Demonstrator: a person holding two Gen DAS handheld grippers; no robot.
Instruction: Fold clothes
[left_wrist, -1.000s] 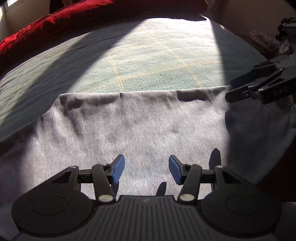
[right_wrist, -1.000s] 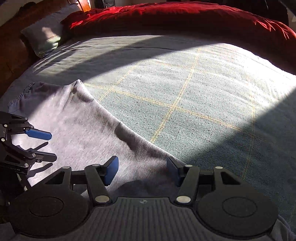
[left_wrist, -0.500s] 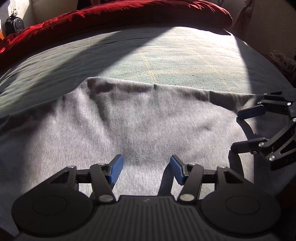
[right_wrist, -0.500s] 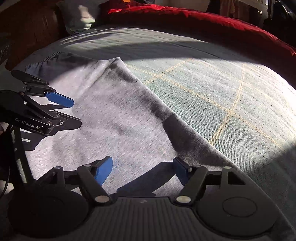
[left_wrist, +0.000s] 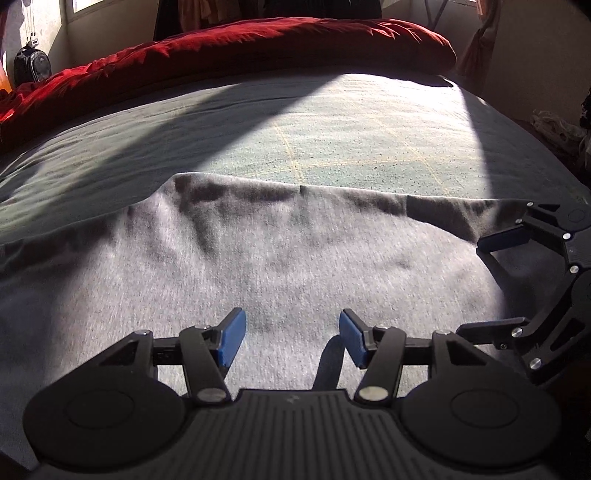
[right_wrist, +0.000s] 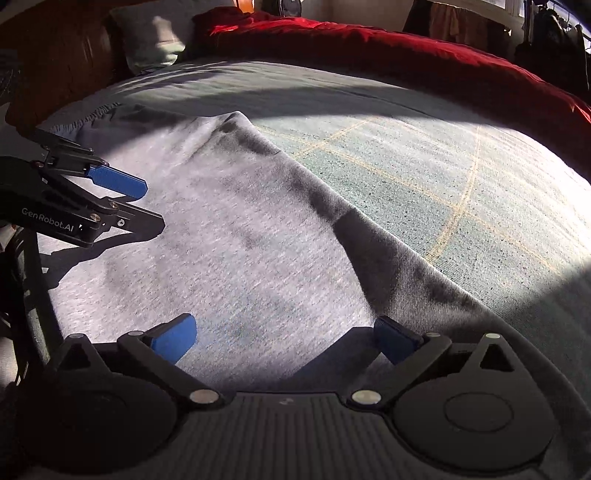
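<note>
A grey knit garment (left_wrist: 277, 258) lies spread flat on the bed, its far edge rumpled and in shadow. My left gripper (left_wrist: 291, 341) hovers just over its near part, open, with only flat cloth below the blue pads. In the right wrist view the same garment (right_wrist: 221, 240) runs diagonally, and my right gripper (right_wrist: 284, 339) stands over its near edge with jaws opening wide and nothing pinched between them. Each gripper shows in the other's view: the right gripper (left_wrist: 484, 284) at the garment's right side, the left gripper (right_wrist: 144, 203) at the left edge.
The bed has a grey-green cover with thin yellow lines (left_wrist: 332, 140), half in sun, half in shade. A red duvet (right_wrist: 406, 48) is bunched along the far side, with a pillow (right_wrist: 155, 33) by the headboard. A dark bag (left_wrist: 31, 66) hangs near the wall.
The right gripper's jaws have spread much wider. Both grippers came down closer over the grey garment, and the right one rolled and sank lower in the left wrist view.
</note>
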